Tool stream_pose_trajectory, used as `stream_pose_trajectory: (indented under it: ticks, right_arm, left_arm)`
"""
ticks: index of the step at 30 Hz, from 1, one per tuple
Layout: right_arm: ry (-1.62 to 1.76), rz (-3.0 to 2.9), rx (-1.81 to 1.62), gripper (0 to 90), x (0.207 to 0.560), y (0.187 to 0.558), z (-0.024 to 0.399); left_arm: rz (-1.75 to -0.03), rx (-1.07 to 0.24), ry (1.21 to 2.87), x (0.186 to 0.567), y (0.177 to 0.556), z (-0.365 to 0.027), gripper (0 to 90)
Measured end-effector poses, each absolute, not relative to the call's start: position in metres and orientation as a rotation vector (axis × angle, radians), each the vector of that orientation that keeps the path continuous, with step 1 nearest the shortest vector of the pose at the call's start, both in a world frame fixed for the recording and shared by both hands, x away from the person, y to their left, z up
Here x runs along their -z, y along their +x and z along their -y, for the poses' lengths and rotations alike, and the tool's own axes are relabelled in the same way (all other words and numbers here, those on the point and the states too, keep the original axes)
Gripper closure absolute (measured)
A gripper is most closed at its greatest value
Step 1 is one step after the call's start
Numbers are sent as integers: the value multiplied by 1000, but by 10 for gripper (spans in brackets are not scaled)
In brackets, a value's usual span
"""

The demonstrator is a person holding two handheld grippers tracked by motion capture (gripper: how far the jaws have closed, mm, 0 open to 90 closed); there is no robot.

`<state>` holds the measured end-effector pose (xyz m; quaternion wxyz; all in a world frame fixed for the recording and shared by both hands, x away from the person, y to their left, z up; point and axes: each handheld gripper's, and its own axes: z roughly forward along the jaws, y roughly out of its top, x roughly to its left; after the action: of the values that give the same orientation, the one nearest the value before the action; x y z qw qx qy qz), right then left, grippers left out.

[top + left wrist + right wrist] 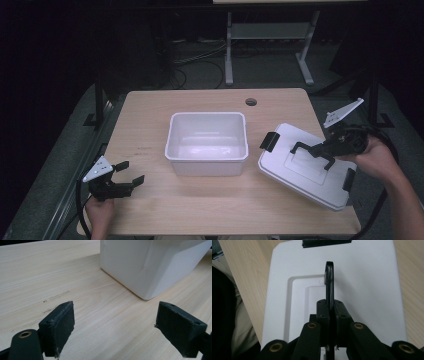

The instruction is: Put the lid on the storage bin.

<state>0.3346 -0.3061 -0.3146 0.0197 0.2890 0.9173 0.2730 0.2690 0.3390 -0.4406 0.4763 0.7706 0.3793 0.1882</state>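
Note:
An empty white bin (pixel 207 142) stands mid-table; its corner (pixel 150 267) fills the upper right of the left gripper view. A white lid (pixel 305 167) with black end latches and a black handle (pixel 312 151) lies tilted on the table's right side. My right gripper (pixel 327 147) is shut on that handle (pixel 329 282), the lid (pixel 362 290) spread beneath it. My left gripper (pixel 129 172) stands open near the table's front left, jaws wide apart over bare wood (pixel 112 320), nothing between them.
The wooden table (pixel 150 115) has a cable hole (pixel 251 102) at the back. Behind it stands a metal desk frame (pixel 270 45) with cables on the floor. A person's trouser leg (pixel 239 322) shows past the table edge.

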Motion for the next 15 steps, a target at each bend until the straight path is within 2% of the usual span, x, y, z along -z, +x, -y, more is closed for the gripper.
stream_pose_trajectory:
  ticks: [15]
  right_arm:
    - [870, -2825, -861, 844, 286, 331, 309]
  left_arm:
    - [-923, -464, 1886, 441, 270, -339, 147]
